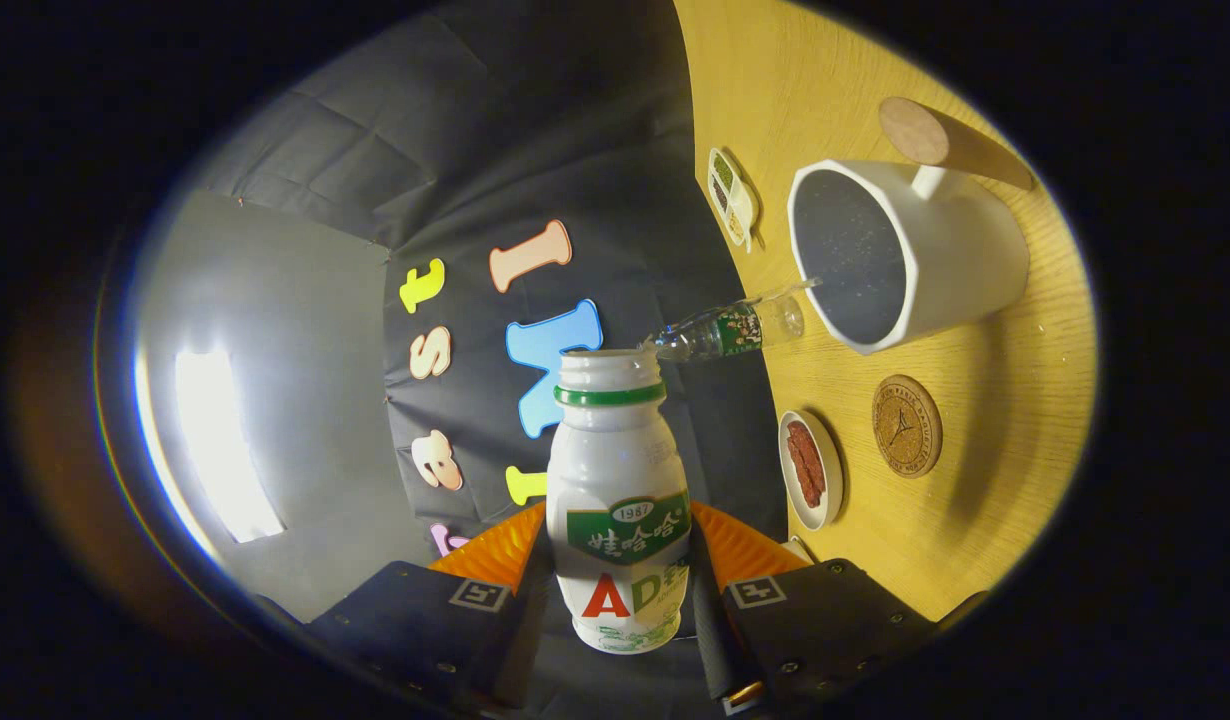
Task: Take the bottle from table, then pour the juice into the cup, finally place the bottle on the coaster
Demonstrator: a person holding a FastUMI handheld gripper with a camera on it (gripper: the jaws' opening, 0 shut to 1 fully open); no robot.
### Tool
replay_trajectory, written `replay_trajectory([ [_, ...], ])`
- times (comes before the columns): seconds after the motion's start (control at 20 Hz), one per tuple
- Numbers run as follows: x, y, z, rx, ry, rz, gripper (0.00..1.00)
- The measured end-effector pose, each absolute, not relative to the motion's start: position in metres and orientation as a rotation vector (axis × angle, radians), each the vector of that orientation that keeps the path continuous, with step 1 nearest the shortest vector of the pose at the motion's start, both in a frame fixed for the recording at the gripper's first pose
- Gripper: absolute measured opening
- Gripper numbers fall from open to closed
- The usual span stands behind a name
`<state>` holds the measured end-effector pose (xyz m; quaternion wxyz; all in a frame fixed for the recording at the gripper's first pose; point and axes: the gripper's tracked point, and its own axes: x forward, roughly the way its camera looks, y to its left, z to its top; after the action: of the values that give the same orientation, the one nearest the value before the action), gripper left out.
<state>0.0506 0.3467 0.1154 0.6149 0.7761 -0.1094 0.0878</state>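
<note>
In the gripper view, my hand-held gripper [620, 600] is closed on the bottle [620, 500], one finger pressing each side of its lower body, so the bottle sits squarely between the fingers and runs forward from them. It is a white plastic drink bottle with a green band under its neck and a green and red label; its mouth is open, with no cap on it. The whole view is rolled, so the wooden counter [985, 500] stands like a wall on one side and the booth's black cloth on the other.

Beyond the bottle's mouth and off to the counter side is the white cup [925, 265], a faceted mug whose dark inside faces me; its handle points away towards a tan disc on a slanted stem [915, 130] at the far end of the counter. The bottle's mouth is well apart from the cup's rim and is not over it.

Between the two lies a small clear bottle [735, 330] with a green label, its far end almost touching the cup's rim. The round brown coaster [907, 425] lies bare on the counter, nearer to me than the cup. Just beside it, at the counter's edge, is a small white dish of red slices [810, 470]. Farther along that edge is a divided white dish [732, 195] with green and dark contents.
</note>
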Motion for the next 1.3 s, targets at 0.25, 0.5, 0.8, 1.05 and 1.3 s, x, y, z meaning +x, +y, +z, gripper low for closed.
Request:
replay_trajectory([
  [0.25, 0.0516, 0.3473, 0.1157, 1.79, -0.253, 0.204, 0.65],
  [0.5, 0.0515, 0.3472, 0.1153, 1.799, -0.252, 0.204, 0.65],
  [0.8, 0.0518, 0.3466, 0.1152, 1.81, -0.253, 0.201, 0.64],
  [1.05, 0.0519, 0.3465, 0.1159, 1.825, -0.259, 0.201, 0.65],
  [1.3, 0.0517, 0.345, 0.1155, 1.847, -0.265, 0.199, 0.65],
])
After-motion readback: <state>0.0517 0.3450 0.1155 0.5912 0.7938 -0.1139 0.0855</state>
